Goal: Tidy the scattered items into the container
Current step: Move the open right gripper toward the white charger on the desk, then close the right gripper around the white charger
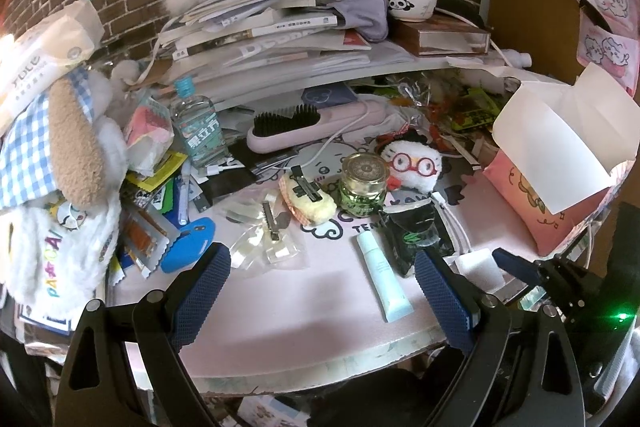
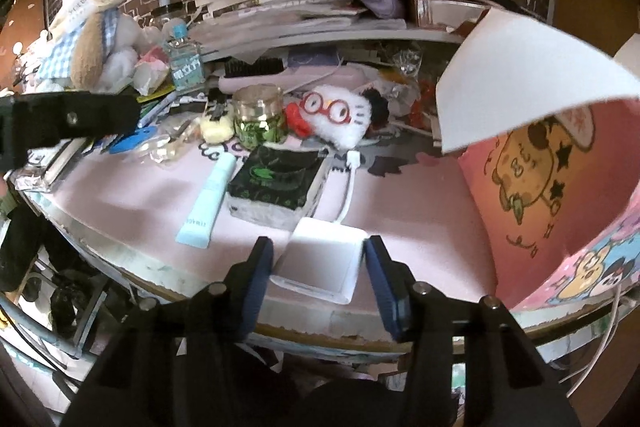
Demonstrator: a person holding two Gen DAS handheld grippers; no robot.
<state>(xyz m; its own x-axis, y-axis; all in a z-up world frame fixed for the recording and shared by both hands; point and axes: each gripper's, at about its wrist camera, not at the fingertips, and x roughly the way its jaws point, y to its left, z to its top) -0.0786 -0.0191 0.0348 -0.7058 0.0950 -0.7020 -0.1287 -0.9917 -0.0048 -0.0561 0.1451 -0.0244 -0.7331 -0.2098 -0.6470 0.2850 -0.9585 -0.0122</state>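
Currently the right gripper (image 2: pixel 318 269) stands open with its jaws on either side of the white adapter box (image 2: pixel 320 263), which lies flat at the near edge of the pink surface (image 2: pixel 420 211), its cable running back toward the clutter; whether the pads touch its sides cannot be told. The left gripper (image 1: pixel 322 275) is also open and empty, hovering over a bare part of the surface between the clear packets (image 1: pixel 266 241) and the pale blue tube (image 1: pixel 384 275). The container, a pink cartoon-printed box (image 2: pixel 560 195) with a white flap raised, stands just to the right of the adapter box. The adapter box is judged light, rigid and smooth-sided; the grip belongs across its two long flat sides near the middle, firm enough to prevent slipping; the trailing cable may drag or snag on the black packet (image 2: pixel 280 179) beside it. The tube is judged soft and light; take it across the body, not the crimped end. The green glass jar (image 2: pixel 260 121) with the gold lid is judged heavier and fragile; grip it around the lid or body, upright.
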